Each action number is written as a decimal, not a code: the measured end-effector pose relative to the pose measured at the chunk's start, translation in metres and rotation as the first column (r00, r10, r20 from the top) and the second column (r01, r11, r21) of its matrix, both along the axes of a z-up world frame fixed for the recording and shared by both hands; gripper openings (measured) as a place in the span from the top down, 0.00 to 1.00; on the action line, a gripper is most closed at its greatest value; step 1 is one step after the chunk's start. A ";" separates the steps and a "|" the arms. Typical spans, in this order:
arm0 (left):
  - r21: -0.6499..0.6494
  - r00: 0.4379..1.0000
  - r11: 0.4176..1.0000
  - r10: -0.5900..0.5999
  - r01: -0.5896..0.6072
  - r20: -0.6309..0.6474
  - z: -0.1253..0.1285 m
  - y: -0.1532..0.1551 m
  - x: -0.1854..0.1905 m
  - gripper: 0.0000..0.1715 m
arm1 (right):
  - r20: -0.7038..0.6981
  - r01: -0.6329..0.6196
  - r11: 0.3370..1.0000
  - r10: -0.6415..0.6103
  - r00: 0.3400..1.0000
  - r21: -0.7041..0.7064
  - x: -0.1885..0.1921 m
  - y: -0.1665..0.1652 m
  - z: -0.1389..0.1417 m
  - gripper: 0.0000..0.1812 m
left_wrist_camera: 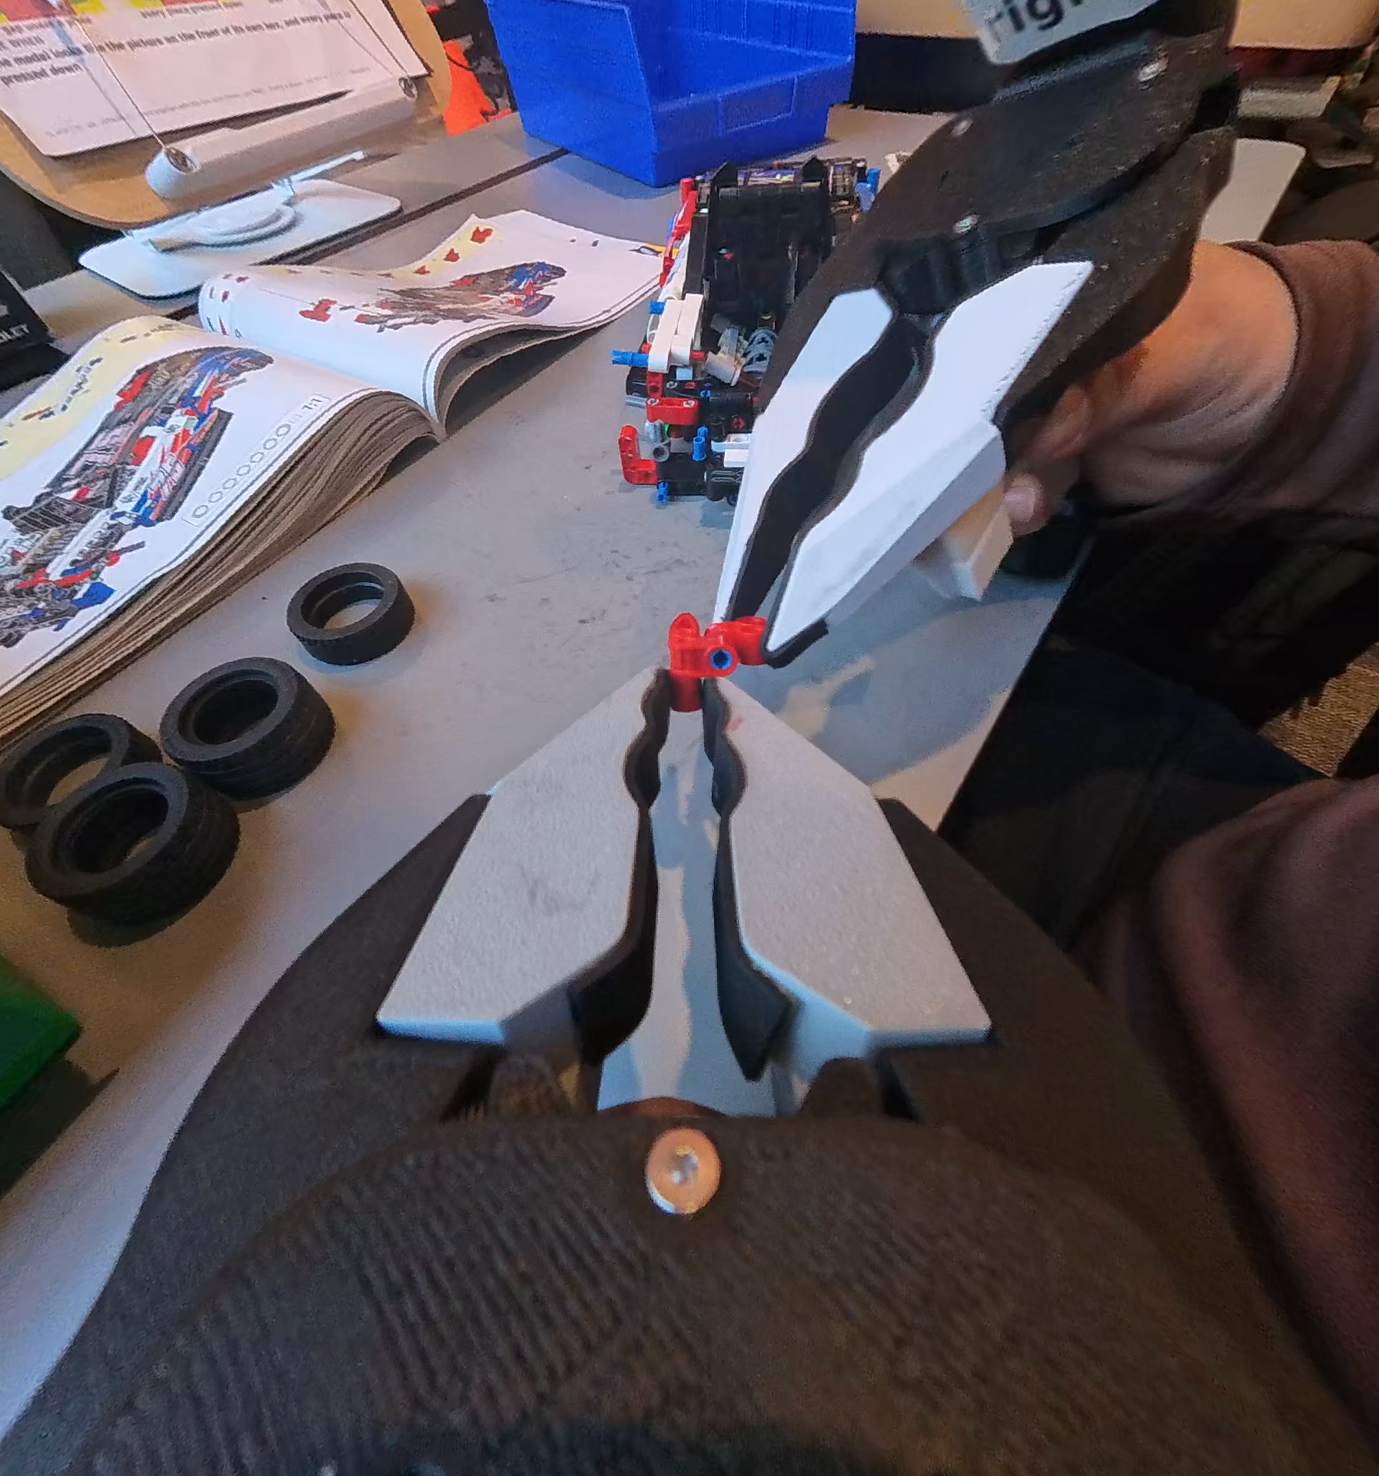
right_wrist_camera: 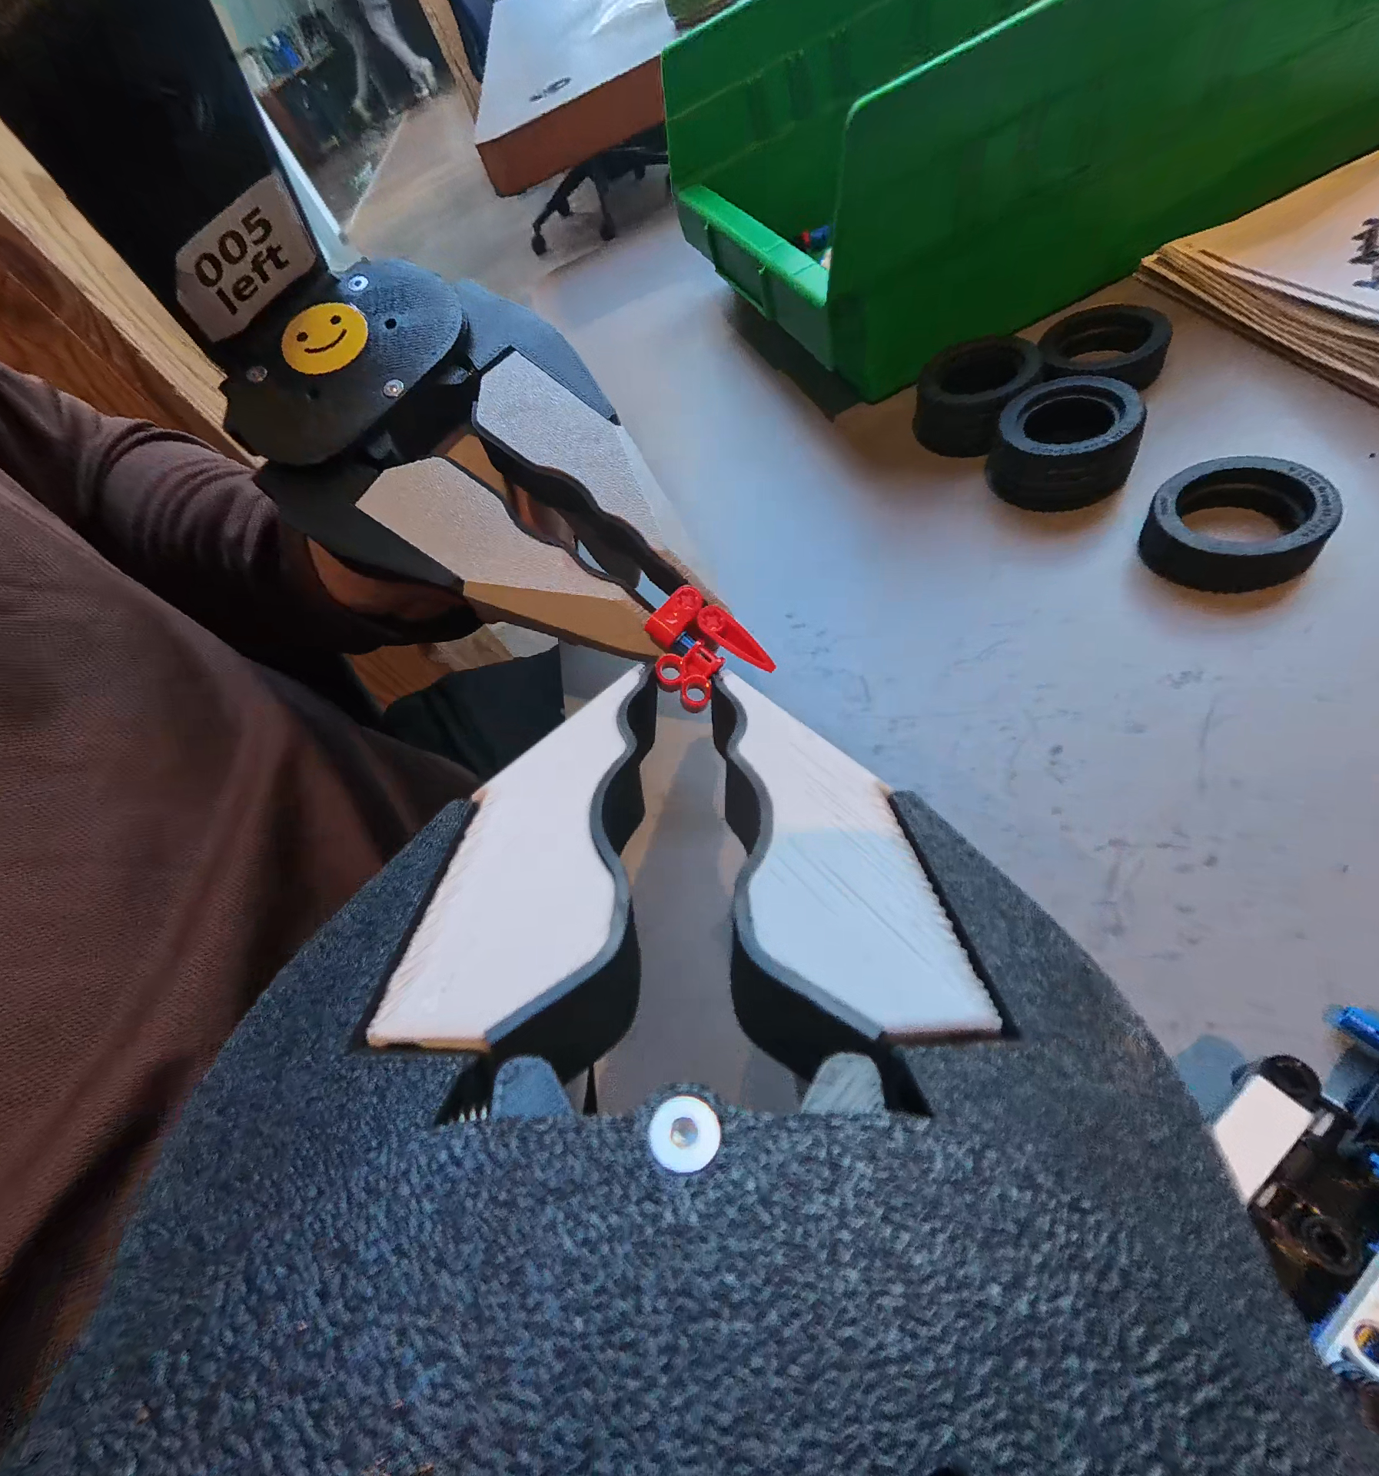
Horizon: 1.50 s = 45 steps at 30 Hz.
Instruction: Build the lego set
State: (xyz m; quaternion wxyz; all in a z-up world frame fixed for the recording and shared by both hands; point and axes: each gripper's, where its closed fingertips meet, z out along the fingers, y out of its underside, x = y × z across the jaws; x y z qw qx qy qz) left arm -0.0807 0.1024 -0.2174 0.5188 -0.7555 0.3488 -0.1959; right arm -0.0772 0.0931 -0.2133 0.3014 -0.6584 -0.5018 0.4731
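Observation:
My left gripper (left_wrist_camera: 682, 693) is shut on a small red Lego piece (left_wrist_camera: 685, 656) and holds it in the air above the table's near edge. My right gripper (left_wrist_camera: 752, 639) comes in from the upper right and is shut on a red connector (left_wrist_camera: 738, 635) joined to that piece, with a blue pin showing in it. In the right wrist view my right gripper (right_wrist_camera: 688, 693) grips the red connector (right_wrist_camera: 690, 679). There the left gripper (right_wrist_camera: 674, 619) holds the red piece (right_wrist_camera: 680, 613), which carries a pointed red part. The half-built Lego car (left_wrist_camera: 742, 319) lies farther back on the table.
Several black tyres (left_wrist_camera: 247, 723) lie on the grey table (left_wrist_camera: 526, 559) to the left, next to an open instruction booklet (left_wrist_camera: 191, 479). A blue bin (left_wrist_camera: 670, 80) stands at the back, a green bin (right_wrist_camera: 990, 200) behind the tyres. The person's brown sleeves flank the grippers. My two grippers' fingertips are within a few centimetres of each other.

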 end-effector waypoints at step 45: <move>0.087 0.990 0.996 -0.018 0.030 -0.138 0.001 0.001 0.014 0.97 | 0.043 -0.050 0.983 0.043 0.998 0.175 0.014 0.000 -0.004 0.93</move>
